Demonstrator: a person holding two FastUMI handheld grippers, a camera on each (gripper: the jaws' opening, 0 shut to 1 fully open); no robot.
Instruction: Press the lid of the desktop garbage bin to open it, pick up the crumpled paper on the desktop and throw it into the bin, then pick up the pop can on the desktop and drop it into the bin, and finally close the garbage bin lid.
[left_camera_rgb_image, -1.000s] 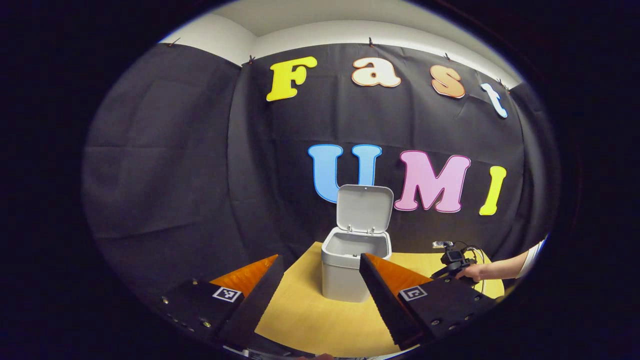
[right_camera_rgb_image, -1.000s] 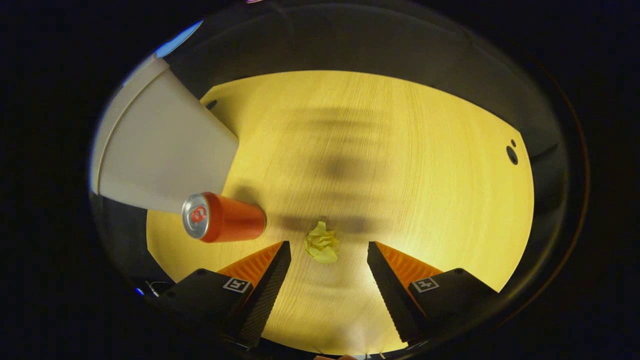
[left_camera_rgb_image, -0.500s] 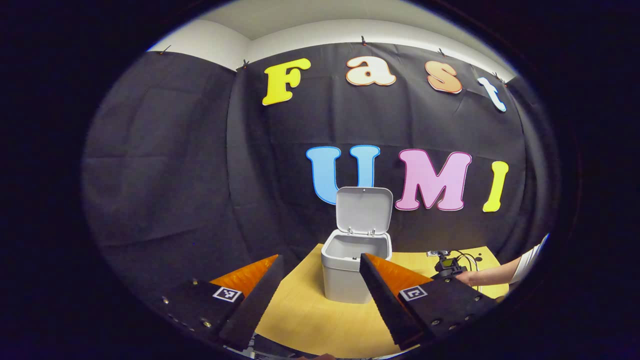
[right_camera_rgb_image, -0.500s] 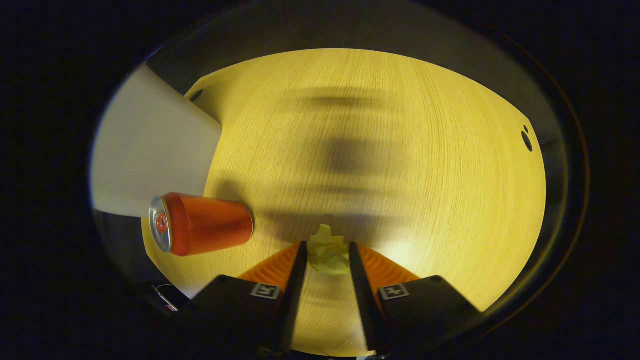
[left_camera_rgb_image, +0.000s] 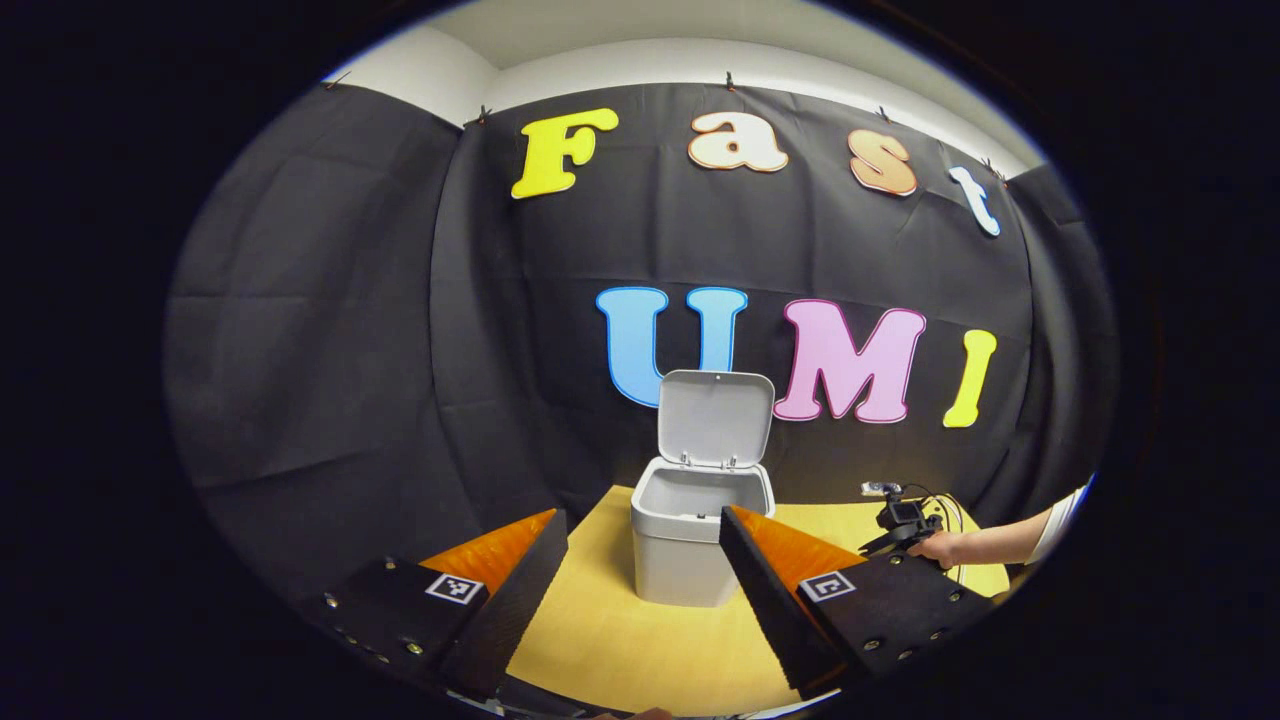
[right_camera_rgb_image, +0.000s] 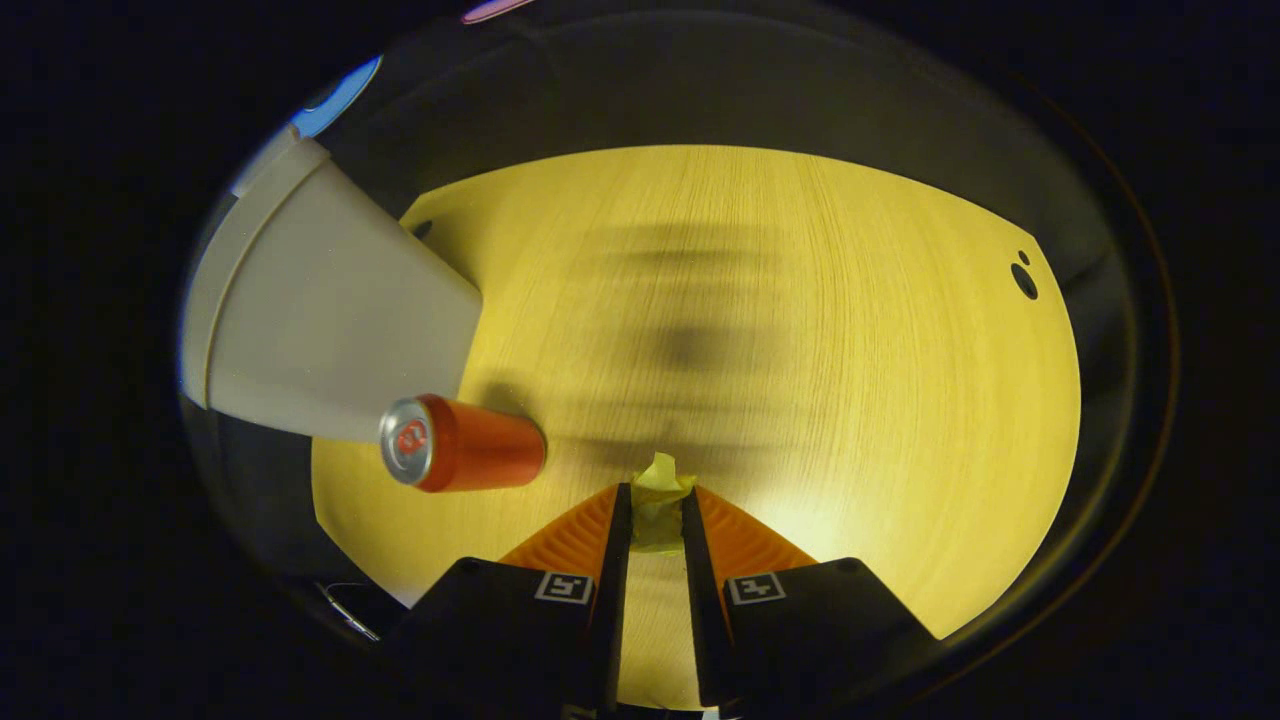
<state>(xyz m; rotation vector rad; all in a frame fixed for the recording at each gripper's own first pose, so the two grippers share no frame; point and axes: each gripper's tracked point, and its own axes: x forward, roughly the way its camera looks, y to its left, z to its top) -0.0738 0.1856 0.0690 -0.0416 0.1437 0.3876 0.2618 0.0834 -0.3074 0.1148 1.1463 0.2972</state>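
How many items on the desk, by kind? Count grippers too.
Bin, lid up: 1
Pop can, standing on the table: 1
Crumpled paper, pinched in the right gripper: 1
Grippers: 2, counting the open left gripper
Total: 5

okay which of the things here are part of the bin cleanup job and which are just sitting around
Part of the job: garbage bin with lid up; crumpled paper pinched in the right gripper; pop can standing on the table.

Just around: left gripper, open, holding nothing.
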